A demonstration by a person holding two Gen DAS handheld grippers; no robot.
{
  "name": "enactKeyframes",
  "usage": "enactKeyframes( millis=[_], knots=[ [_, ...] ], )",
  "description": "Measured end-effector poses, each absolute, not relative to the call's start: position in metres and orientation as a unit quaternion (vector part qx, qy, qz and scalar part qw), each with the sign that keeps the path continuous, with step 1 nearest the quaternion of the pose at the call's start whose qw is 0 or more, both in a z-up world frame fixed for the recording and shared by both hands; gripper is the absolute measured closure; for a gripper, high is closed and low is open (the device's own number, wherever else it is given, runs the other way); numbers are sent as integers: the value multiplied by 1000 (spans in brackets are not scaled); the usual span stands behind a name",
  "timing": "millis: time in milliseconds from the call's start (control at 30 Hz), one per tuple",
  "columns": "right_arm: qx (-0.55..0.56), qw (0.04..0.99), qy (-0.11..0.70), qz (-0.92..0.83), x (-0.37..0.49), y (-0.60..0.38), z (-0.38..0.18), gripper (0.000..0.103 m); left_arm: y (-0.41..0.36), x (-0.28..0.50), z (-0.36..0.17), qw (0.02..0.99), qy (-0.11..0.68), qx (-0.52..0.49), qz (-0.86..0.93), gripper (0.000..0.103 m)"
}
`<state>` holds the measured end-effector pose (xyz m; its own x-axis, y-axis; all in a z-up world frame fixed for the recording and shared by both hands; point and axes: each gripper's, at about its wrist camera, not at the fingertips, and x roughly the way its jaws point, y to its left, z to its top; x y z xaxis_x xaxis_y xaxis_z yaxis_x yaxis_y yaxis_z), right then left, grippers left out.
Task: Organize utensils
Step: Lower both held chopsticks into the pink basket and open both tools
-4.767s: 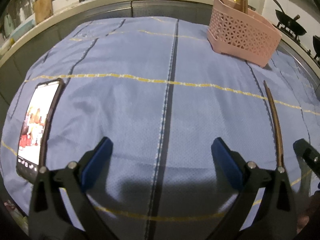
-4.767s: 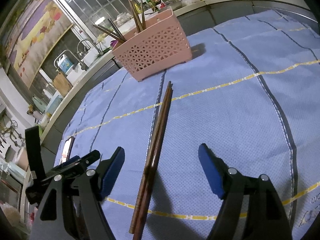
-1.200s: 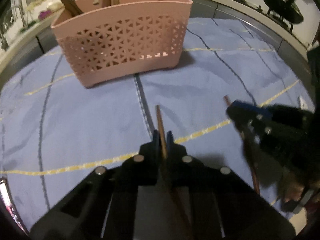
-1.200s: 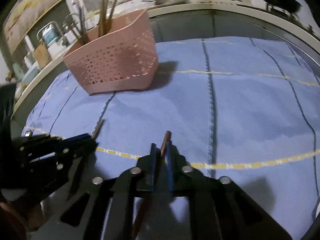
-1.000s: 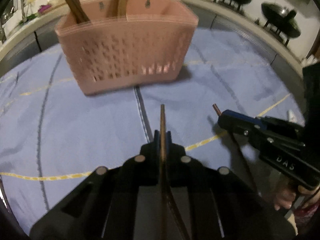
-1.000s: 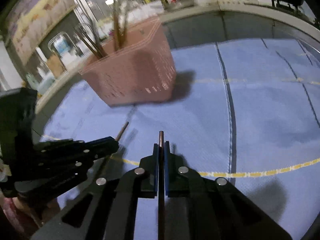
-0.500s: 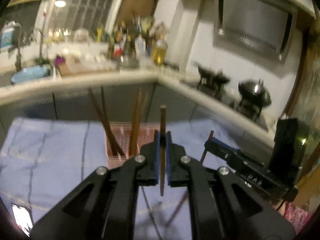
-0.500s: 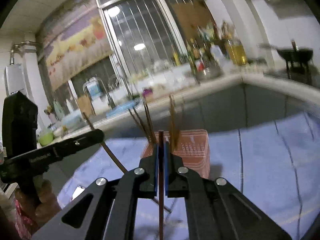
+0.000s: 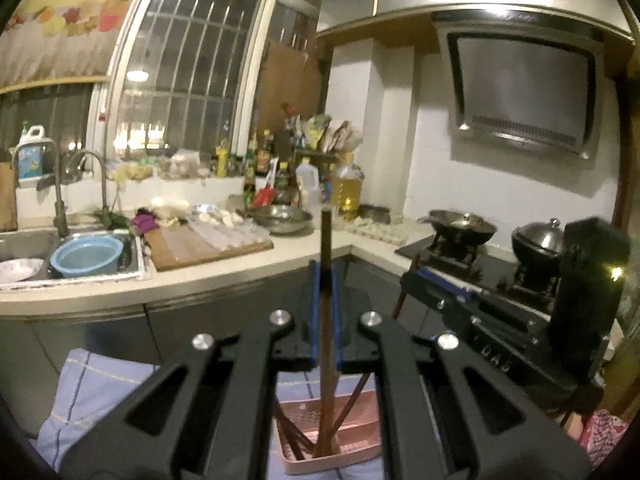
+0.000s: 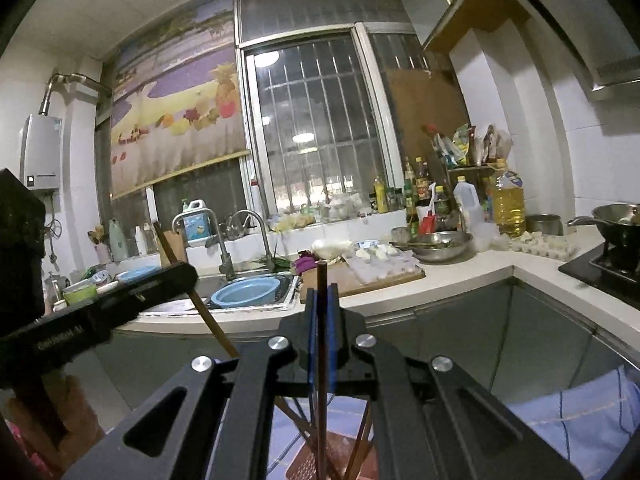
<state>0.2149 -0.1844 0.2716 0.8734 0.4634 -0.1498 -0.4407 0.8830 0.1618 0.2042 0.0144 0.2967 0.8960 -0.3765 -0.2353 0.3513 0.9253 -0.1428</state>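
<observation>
1. Looking along my left gripper [image 9: 325, 312], I had its jaws pressed tight on one brown chopstick [image 9: 326, 280] that stood upright between the blue pads [image 9: 315, 312].
2. Below it sat the pink basket [image 9: 348, 452] on the blue cloth [image 9: 92, 392] covering the table, with more chopsticks [image 9: 290, 430] leaning inside; the lower end of my chopstick showed over the basket's opening.
3. Further right in that view, my right gripper [image 9: 412, 280] hung beside the left one, pinching a second chopstick [image 9: 400, 300].
4. From the right wrist, those jaws were clamped on that thin dark chopstick [image 10: 321, 320], upright above the basket [image 10: 340, 460].
5. Behind ran the kitchen counter [image 9: 248, 276] with a sink [image 9: 24, 260].
</observation>
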Motion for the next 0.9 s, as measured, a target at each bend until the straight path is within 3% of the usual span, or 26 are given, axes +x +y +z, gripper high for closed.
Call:
enactKeyframes(
  millis=[633, 800, 900],
  knots=[
    [61, 951, 201, 225, 260, -167, 176, 97, 2, 253, 189, 947, 274, -15, -168, 97],
    [90, 944, 227, 222, 250, -170, 156, 95, -4, 248, 150, 943, 304, 3, -133, 91],
    [112, 943, 225, 219, 229, -177, 152, 94, 1, 232, 142, 950, 296, 3, -103, 80]
  ],
)
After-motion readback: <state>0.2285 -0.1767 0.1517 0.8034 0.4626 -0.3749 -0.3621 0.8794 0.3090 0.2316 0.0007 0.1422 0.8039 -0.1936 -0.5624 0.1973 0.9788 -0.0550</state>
